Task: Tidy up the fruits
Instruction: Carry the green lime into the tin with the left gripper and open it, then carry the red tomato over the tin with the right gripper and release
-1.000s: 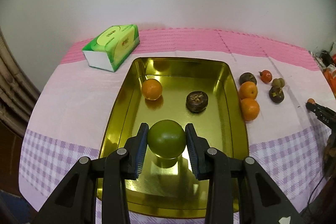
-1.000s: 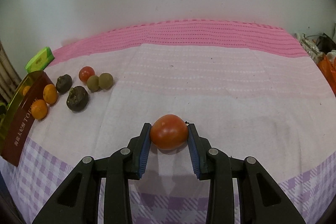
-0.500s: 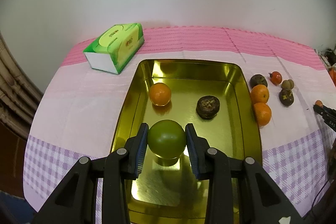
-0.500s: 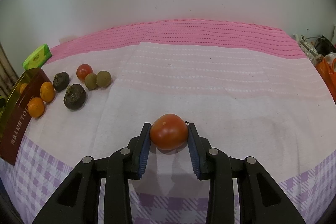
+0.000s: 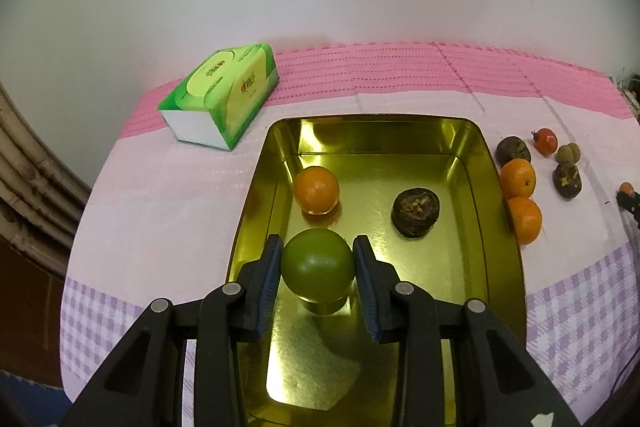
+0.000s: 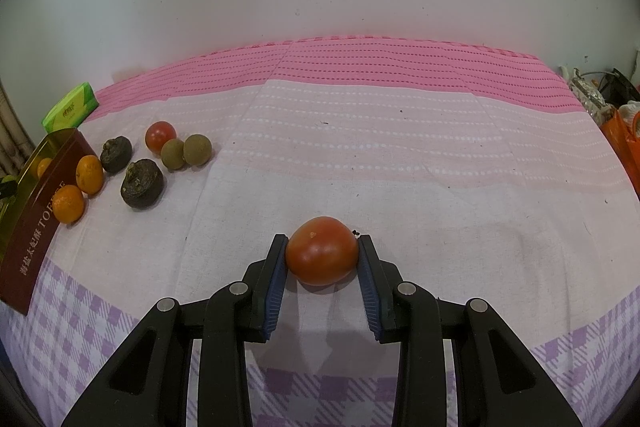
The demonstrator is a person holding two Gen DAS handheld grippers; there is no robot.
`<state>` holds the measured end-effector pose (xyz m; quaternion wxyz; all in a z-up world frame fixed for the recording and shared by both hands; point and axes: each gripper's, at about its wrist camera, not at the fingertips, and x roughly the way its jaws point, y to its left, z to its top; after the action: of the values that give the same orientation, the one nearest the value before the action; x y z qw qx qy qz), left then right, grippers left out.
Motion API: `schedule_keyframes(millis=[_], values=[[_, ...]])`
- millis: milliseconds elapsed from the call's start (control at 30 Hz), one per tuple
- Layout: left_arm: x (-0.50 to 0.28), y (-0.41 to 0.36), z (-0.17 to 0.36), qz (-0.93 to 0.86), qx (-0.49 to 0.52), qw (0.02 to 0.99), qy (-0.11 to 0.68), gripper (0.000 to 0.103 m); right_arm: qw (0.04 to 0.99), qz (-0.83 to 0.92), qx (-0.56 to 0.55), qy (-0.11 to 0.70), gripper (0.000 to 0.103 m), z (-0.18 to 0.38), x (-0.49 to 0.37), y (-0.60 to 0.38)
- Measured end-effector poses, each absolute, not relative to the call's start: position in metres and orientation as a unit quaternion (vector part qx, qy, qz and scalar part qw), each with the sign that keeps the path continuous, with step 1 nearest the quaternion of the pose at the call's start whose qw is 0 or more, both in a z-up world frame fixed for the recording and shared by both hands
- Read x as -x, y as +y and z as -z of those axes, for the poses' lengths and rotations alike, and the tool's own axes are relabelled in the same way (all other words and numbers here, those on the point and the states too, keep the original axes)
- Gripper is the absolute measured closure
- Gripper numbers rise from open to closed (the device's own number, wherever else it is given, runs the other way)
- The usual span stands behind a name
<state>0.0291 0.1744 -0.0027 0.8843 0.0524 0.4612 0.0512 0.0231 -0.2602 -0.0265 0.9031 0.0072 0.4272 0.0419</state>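
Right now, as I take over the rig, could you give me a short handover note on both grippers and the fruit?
Left gripper: shut on the green fruit, over the gold tray.
Right gripper: shut on the red tomato, over the cloth, away from the tray.
Done: an orange and a dark fruit lie in the tray.
Left: release the green fruit, bring the tomato over, then the loose group beside the tray: two oranges, two dark fruits, a small red fruit, two brown ones.
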Motion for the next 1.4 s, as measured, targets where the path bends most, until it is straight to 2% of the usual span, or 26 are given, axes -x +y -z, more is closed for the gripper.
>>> schedule_keyframes(millis=[800, 967, 1100, 1400], values=[[-0.034, 0.174, -0.004, -0.065, -0.067, 0.886, 0.454, 0.07, 0.903, -0.043, -0.006, 0.428, 0.068, 0.026, -0.023, -0.26], [-0.02, 0.167, -0.018, -0.068, -0.066, 0.892, 0.442, 0.064, 0.903, -0.044, -0.007, 0.427, 0.068, 0.026, -0.023, -0.26], [-0.004, 0.161, -0.028, -0.069, -0.057, 0.897, 0.434, 0.055, 0.903, -0.044, -0.007, 0.427, 0.068, 0.026, -0.023, -0.26], [0.033, 0.153, -0.047, -0.071, -0.033, 0.902, 0.425, 0.047, 0.903, -0.045, -0.006, 0.427, 0.068, 0.026, -0.023, -0.261]])
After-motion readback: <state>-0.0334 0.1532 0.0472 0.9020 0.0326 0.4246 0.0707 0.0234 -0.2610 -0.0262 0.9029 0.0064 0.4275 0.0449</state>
